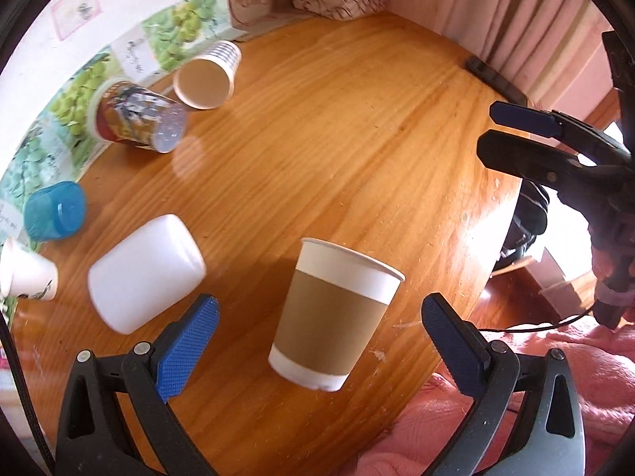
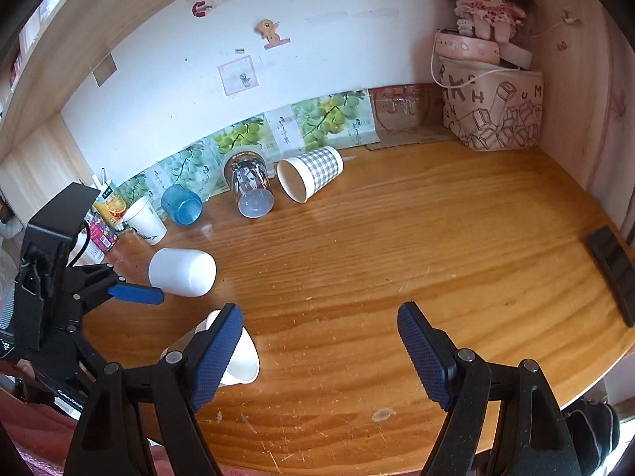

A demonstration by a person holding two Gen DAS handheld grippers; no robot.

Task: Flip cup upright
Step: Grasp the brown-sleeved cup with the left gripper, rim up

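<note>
The paper cup with a brown sleeve [image 1: 337, 313] stands upright on the wooden worktop [image 1: 357, 139], rim up, near the front edge at about six o'clock in the left wrist view. It sits between the fingers of the left tongs [image 1: 319, 317], which are spread wide; neither blue pad touches its wall, with a clear gap on both sides. In the right wrist view the same cup [image 2: 240, 361] shows only as a white rim and part of the wall behind the right tongs' left finger, at about seven o'clock.

The right tongs [image 2: 319, 351] are also spread wide with nothing between their pads, only bare worktop. From the left wrist view they [image 1: 500, 131] appear at three o'clock, off the worktop's right edge, seen side-on.

At nine to eleven o'clock of the left wrist view lie other cups on their sides: a white plastic cup [image 1: 145, 273] just left of the sleeved cup, a blue cup [image 1: 55, 210], a small white paper cup [image 1: 27, 273], a printed clear cup [image 1: 137, 117] and a checked paper cup [image 1: 208, 75] with its mouth facing the camera. A patterned bag [image 2: 492, 109] stands at the back corner at one o'clock with a doll [image 2: 486, 4] on top.
</note>
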